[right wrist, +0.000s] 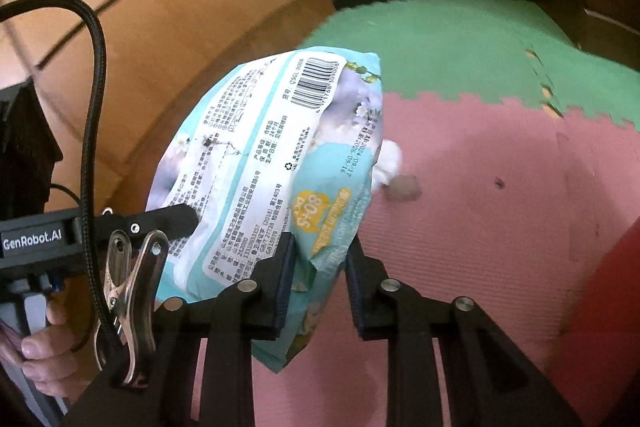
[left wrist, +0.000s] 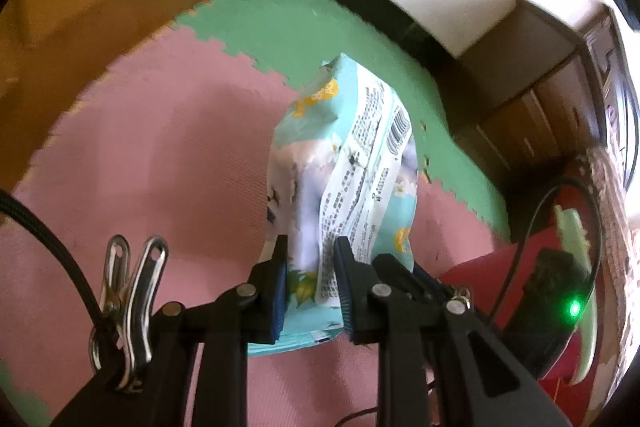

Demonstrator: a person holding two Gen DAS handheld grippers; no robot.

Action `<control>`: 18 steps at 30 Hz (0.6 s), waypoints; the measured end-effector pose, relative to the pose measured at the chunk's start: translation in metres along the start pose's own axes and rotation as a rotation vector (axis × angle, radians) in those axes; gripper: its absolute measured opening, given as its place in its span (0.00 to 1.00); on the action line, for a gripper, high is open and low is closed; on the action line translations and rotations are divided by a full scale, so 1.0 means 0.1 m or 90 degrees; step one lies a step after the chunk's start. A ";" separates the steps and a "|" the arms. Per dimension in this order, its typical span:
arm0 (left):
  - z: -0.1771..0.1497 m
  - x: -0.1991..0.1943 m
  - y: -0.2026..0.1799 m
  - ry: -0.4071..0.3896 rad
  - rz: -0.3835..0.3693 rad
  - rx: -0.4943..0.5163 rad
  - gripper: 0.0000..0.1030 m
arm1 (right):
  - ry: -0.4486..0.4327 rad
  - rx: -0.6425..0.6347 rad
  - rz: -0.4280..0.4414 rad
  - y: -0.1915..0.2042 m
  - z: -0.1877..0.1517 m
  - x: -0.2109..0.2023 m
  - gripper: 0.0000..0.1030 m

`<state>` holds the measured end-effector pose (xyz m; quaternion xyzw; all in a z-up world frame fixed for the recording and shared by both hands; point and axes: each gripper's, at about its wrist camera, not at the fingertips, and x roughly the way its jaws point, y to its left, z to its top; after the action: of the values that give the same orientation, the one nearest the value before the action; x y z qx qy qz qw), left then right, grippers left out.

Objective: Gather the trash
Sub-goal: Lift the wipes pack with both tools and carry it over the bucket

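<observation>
Both claws grasp the same crumpled wipes pack (left wrist: 344, 183): the left claw (left wrist: 310, 283) pinches its near edge, and the right claw (right wrist: 320, 279) clamps a fold at its lower right end. The pack hangs off the pink mat (right wrist: 500, 227), probably so the limp film stays controlled, while a white wad (right wrist: 388, 163) lies farther away on the mat.

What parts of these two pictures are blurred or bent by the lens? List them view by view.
Left wrist view: the wall and cabinets at the top right are smeared, the foam mat edges curve; the packet print is soft. Right wrist view: the packet barcode reads sharper, floor tile lines bow, corners go black.
</observation>
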<state>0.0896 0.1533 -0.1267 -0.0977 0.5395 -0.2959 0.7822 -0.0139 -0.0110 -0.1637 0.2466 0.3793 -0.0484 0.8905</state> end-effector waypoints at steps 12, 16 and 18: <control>-0.15 -1.15 -0.06 -0.113 -0.032 -0.004 0.21 | -0.096 -0.095 0.027 0.75 0.04 -0.73 0.25; -0.23 -1.40 -0.28 -0.140 -0.054 0.018 0.21 | -0.138 -0.100 0.020 0.81 0.09 -1.05 0.25; -0.26 -1.48 -0.40 -0.149 -0.066 0.031 0.21 | -0.159 -0.098 0.017 0.79 0.09 -1.20 0.25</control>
<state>0.0157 0.2094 -0.0013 -0.1399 0.4316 -0.3354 0.8256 -0.0719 0.0419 -0.0425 0.1751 0.2650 -0.0375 0.9475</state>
